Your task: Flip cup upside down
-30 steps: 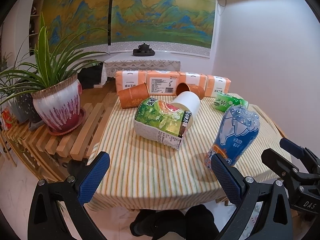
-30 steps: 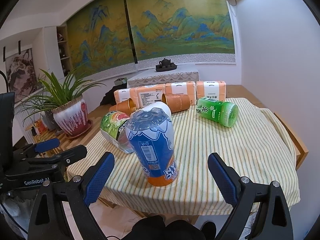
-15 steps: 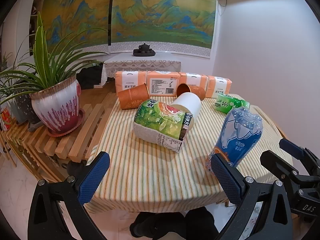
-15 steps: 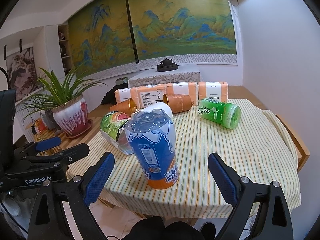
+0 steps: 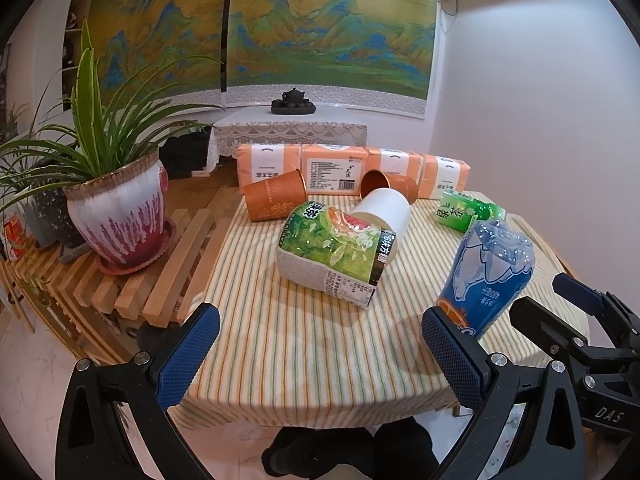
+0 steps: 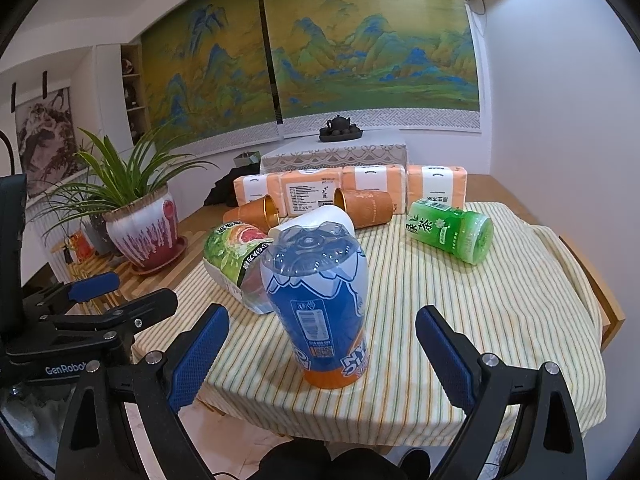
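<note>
The right gripper (image 6: 320, 356) has its fingers spread wide and holds nothing. Between and just ahead of them stands the blue cup (image 6: 320, 304), upside down on the striped counter (image 6: 480, 320). The left gripper (image 5: 320, 356) is likewise spread and empty; the cup (image 5: 486, 276) stands beside its right finger (image 5: 452, 356), with a green-labelled cup (image 5: 336, 256) lying on its side farther ahead.

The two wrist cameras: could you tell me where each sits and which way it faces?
Left wrist: sits on the left claw, facing the striped table; the right claw shows at its right edge.
Right wrist: sits on the right claw, facing the blue cup; the left claw shows at left.
Shared: the blue cup, inverted.
</note>
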Motion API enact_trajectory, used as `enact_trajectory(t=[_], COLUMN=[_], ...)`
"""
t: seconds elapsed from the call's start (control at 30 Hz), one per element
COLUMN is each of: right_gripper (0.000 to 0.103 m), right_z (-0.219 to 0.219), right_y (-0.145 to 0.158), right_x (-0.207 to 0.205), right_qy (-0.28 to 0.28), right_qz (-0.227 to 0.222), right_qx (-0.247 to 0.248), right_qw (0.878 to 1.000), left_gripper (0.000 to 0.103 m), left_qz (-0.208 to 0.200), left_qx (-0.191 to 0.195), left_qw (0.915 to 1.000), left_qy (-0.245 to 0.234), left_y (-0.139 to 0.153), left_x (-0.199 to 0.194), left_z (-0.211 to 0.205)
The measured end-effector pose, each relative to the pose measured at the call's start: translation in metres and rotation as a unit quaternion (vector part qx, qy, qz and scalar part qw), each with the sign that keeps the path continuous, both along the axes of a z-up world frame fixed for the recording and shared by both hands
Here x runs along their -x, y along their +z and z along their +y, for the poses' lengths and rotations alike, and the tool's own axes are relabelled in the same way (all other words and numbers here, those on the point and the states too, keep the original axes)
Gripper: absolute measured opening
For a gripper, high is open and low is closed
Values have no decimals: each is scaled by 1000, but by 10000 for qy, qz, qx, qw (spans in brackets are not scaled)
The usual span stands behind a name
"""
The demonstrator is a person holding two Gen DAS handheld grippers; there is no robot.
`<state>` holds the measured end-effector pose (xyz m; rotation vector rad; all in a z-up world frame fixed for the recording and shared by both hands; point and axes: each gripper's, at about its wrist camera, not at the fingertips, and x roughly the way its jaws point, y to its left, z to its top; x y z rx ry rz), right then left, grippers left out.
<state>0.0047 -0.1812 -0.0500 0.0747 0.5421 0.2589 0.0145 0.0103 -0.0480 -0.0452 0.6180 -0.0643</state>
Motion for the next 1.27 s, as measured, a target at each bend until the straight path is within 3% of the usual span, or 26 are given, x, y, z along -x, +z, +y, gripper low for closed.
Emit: enact_trajectory(t=[0.73,0.9,1.0,1.27], right_gripper=[92,78,77,74], right_z=[0,-9,-23,-32], right_y=[-10,-13,-15,-17], right_x=[-30,-41,-46,-47], right_qy=[50,31,-67,-147], right_qz=[256,444,571,583], right_qx=[-227,-471,-738,-735], right_qw=[9994,9979,9956,9955], left_gripper=[102,102,102,102], left_qz=[61,84,34,-207], left_qx=[-17,-53,-76,-197], left_qw=[9999,9999,9999,9995], left_qy=[106,109,81,119], left_y=[-6,-8,-7,-5], left_x=[-12,-16,-19,-21], left_z=[2,1,-4,-14])
